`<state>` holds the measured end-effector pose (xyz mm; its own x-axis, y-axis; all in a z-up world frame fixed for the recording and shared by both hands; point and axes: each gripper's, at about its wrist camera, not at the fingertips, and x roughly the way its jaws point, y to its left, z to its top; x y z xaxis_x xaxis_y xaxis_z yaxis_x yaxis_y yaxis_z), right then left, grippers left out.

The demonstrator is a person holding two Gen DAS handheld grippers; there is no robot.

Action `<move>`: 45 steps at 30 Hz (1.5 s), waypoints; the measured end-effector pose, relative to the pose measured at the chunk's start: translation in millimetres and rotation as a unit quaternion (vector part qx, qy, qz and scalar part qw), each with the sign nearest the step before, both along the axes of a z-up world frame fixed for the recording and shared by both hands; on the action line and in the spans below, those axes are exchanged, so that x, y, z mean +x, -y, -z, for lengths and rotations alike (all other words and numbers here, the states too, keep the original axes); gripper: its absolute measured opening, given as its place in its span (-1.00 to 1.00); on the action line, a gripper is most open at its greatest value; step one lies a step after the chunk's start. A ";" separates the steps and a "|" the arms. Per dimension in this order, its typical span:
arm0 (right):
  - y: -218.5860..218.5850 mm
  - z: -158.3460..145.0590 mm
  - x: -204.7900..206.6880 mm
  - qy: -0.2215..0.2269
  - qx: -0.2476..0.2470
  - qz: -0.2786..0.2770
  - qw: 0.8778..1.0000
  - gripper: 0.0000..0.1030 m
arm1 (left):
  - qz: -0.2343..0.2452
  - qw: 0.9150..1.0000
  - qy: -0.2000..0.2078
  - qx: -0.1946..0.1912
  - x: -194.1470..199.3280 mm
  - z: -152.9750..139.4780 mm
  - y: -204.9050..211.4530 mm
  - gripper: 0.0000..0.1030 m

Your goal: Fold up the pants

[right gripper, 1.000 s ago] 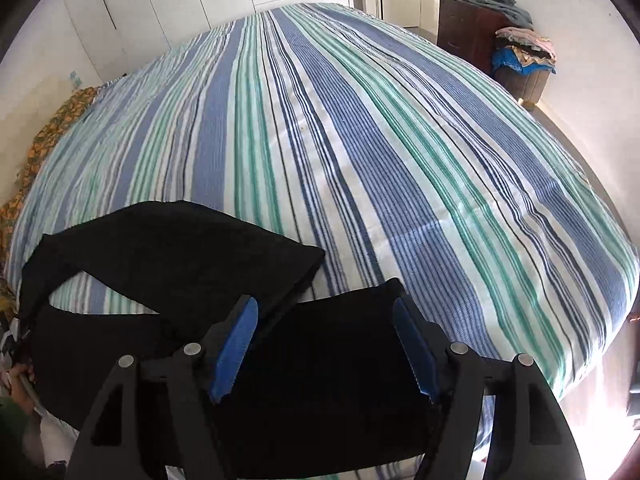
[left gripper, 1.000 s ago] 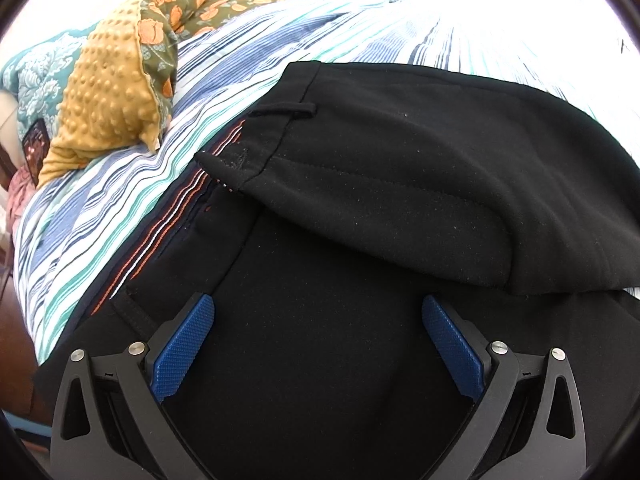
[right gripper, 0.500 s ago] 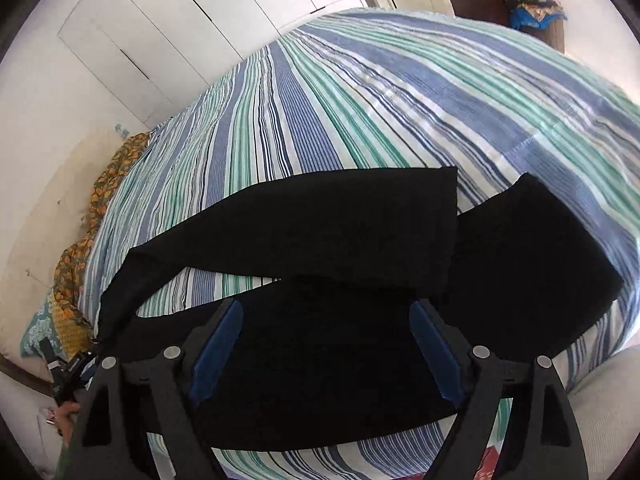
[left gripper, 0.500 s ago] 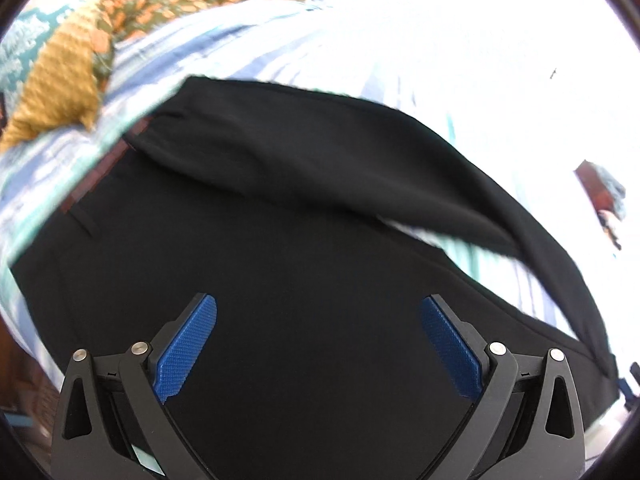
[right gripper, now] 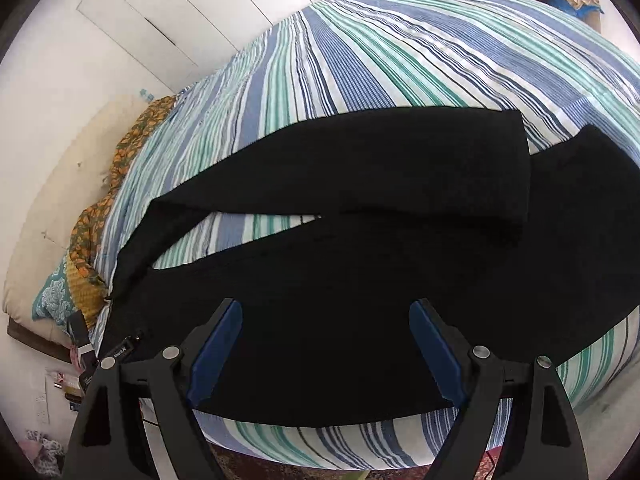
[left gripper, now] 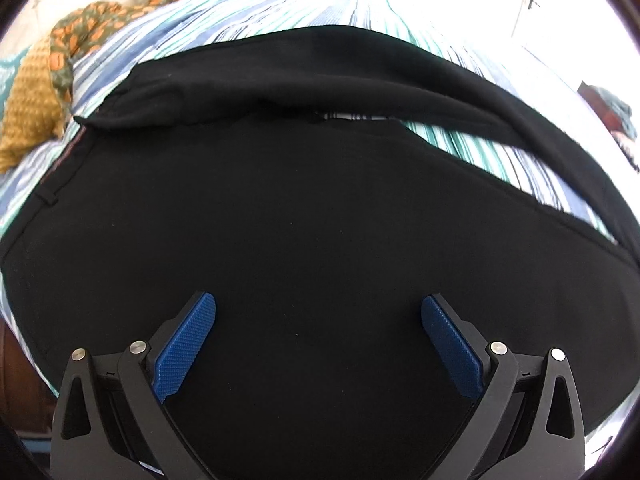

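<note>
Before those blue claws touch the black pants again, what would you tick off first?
1. Left gripper open, nothing held: ok.
2. Right gripper open, nothing held: ok.
3. Black pants lying on the striped bed: ok.
4. Legs stacked neatly: not ok, the far leg splays off, sheet showing between.
5. Waistband flat: cannot tell.
</note>
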<state>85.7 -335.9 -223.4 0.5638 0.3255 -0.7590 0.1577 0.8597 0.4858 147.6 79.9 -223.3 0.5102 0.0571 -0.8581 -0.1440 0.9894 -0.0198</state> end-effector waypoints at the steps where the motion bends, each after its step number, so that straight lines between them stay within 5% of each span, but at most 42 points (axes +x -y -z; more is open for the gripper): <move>1: 0.8 4.9 -0.7 -0.002 0.003 0.003 1.000 0.66 | -0.001 1.000 0.001 0.000 0.3 0.5 -0.4 0.99; 14: 4.0 5.0 -9.7 0.035 0.060 0.005 0.998 0.66 | 0.005 1.000 0.008 0.006 1.4 7.1 -6.8 0.99; 20: 53.6 10.5 9.9 0.051 0.093 0.126 0.986 0.62 | 0.005 1.000 0.010 0.010 -4.2 6.5 -0.8 0.99; 22: 73.5 17.2 18.2 0.050 0.128 0.171 0.976 0.48 | 0.004 1.000 0.007 0.010 -2.1 6.7 -2.5 0.99; 25: 87.4 29.6 29.6 0.021 0.148 0.211 0.966 -0.08 | 0.004 1.000 0.008 0.010 -1.5 7.1 -3.7 0.99; 27: 87.8 33.7 36.6 0.001 0.129 0.213 0.968 -0.77 | 0.005 1.000 0.010 0.011 -2.7 7.1 -3.5 0.99; 38: 69.8 -48.3 48.5 0.089 0.083 0.139 0.983 -0.89 | 0.007 1.000 0.009 0.008 -5.5 6.2 -2.2 0.99; 45: 60.4 -86.8 49.1 0.134 0.108 0.103 0.980 -0.89 | 0.008 1.000 0.003 0.007 -3.9 5.7 -3.2 0.99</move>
<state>134.8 -396.3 -136.5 0.8043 0.3202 -0.5005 0.1587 0.6960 0.7003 143.8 83.1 -229.0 0.5170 0.0613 -0.8538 -0.1281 0.9917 -0.0063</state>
